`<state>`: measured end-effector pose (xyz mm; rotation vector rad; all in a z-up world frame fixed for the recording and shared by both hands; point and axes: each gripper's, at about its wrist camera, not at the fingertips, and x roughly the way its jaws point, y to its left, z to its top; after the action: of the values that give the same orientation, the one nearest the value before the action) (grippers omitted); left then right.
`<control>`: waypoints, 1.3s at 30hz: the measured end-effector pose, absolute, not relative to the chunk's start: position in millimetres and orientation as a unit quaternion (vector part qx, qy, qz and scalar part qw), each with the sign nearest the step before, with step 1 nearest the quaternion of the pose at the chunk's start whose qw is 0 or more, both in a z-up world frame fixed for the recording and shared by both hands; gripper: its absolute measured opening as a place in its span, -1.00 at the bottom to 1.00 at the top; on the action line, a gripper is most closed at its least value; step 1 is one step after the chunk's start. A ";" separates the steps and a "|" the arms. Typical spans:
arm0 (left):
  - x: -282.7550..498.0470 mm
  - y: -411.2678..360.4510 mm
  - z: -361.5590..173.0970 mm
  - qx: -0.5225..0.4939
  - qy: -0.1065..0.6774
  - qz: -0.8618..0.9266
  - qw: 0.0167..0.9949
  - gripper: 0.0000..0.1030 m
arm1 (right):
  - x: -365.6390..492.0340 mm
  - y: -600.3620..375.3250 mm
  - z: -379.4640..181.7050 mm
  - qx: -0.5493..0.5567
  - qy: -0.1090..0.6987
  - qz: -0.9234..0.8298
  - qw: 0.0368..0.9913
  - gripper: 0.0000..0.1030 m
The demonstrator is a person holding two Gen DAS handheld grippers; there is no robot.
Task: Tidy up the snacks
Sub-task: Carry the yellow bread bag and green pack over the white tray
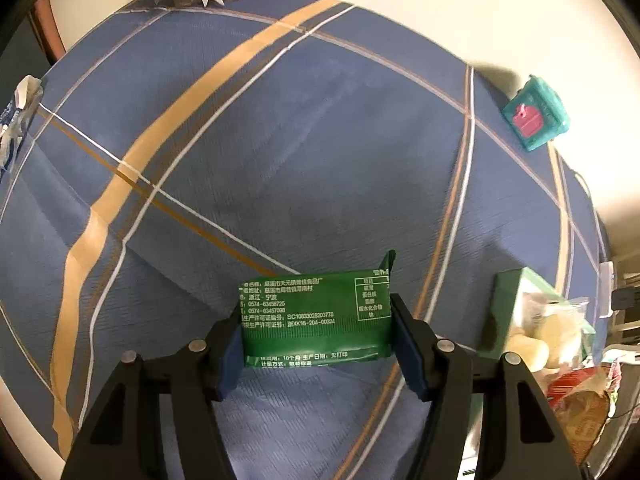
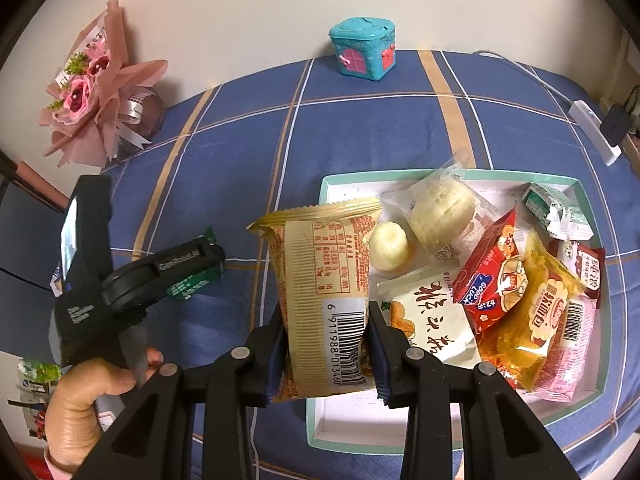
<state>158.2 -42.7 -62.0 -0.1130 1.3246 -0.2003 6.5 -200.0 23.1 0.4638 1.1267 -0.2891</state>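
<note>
My left gripper (image 1: pixel 318 332) is shut on a green snack packet (image 1: pixel 316 316) and holds it just above the blue plaid cloth; the packet also shows in the right wrist view (image 2: pixel 192 280) under the left gripper's body (image 2: pixel 160 276). My right gripper (image 2: pixel 326 344) is shut on a tan snack bag with a barcode (image 2: pixel 324 296), at the left rim of a white tray with a teal edge (image 2: pixel 584 200). The tray holds several wrapped snacks, among them a red packet (image 2: pixel 492 280) and an orange one (image 2: pixel 536 320).
A teal toy house (image 2: pixel 364 50) stands at the table's far edge, also in the left wrist view (image 1: pixel 538 114). A pink paper bouquet (image 2: pixel 96 88) stands at the back left. A white power strip (image 2: pixel 592 128) and cable lie at the right edge.
</note>
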 end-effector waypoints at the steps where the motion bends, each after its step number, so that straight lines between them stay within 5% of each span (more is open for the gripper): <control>1: 156.6 -40.2 -57.2 -0.055 0.610 -0.096 0.784 0.27 | 5.6 -200.7 24.7 0.218 0.526 -0.136 0.811 -0.26; 16: 110.5 -68.6 36.9 -0.063 0.548 -0.196 0.811 0.28 | -51.9 -280.8 57.2 0.279 0.468 -0.228 0.807 -0.26; 29: 54.4 -127.2 31.0 -0.013 0.561 -0.259 0.786 0.28 | -120.0 -348.0 61.3 0.320 0.442 -0.318 0.775 -0.25; 39: 28.2 -146.3 -4.3 0.041 0.596 -0.257 0.760 0.29 | -121.6 -338.7 22.2 0.315 0.501 -0.304 0.747 -0.25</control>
<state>28.2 -146.3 -4.3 0.0899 1.2969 -0.5597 -121.6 -338.7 22.2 0.6889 1.0951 -0.6651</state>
